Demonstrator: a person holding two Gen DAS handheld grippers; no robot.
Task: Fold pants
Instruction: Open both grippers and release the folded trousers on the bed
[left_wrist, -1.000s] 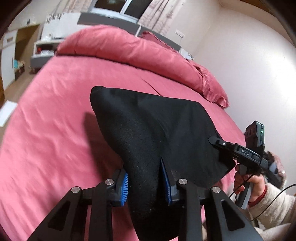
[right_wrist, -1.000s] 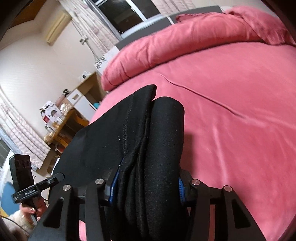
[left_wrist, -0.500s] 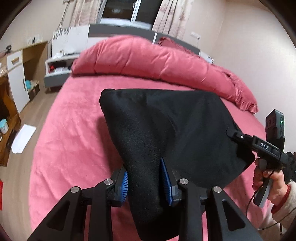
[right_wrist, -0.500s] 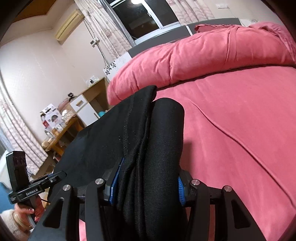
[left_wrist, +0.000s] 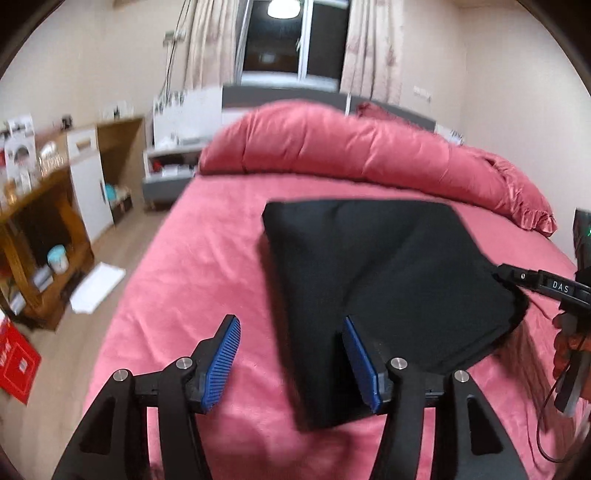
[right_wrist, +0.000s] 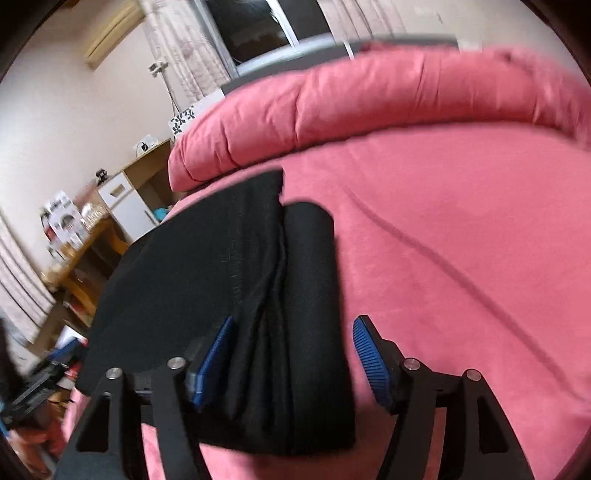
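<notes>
Letting go looks like the step in hand: the folded black fabric pants (left_wrist: 388, 280) lie as a flat, thick rectangle on the pink bed sheet (left_wrist: 192, 266), and neither pair of tongs grips them.

On the left, the left tongs (left_wrist: 291, 363) stand wide open with nothing between the blue ribbed pads (left_wrist: 221, 363). The near left corner of the pants lies just ahead of them, reaching into the gap and up against the right-hand pad, while the left-hand pad has bare sheet in front of it.

On the right, the right tongs (right_wrist: 291, 363) are also spread wide. The stacked, rolled edge of the pants (right_wrist: 258, 295) runs straight out from between the jaws; whether the left-hand pad touches cloth I cannot tell, and the right-hand pad stands clear of it.

Beyond both, a rolled pink quilt (left_wrist: 354, 147) lies well apart at the bed's far end.

By my reading, the folding is nearly or fully done. The next move calls for drawing both tongs straight back without snagging the layers, then smoothing the bundle if it springs open.
</notes>
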